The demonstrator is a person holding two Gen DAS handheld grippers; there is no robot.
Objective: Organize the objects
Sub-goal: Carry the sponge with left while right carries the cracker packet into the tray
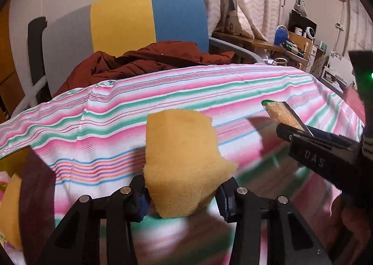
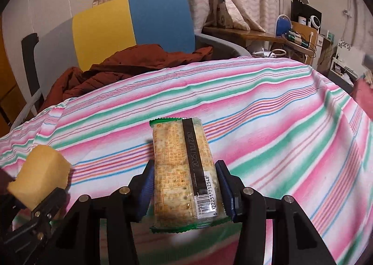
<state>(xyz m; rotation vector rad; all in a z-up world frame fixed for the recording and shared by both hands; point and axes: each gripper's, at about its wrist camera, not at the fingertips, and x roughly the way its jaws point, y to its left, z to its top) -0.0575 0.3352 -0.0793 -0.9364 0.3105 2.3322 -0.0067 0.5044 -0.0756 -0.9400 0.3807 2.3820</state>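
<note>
The left claw [image 1: 181, 197] grips a yellow foam sponge block [image 1: 184, 162] above the striped cloth-covered surface [image 1: 139, 106]. Only the right wrist view shows the printed date and barcode on the green-edged cracker packet [image 2: 186, 171], clamped in the right claw [image 2: 185, 188].

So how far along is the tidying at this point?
Nothing looks put away yet. The left hand-held gripper holds a yellow sponge, the right hand-held gripper a cracker packet, both above the striped cloth. Setting them down remains.
</note>
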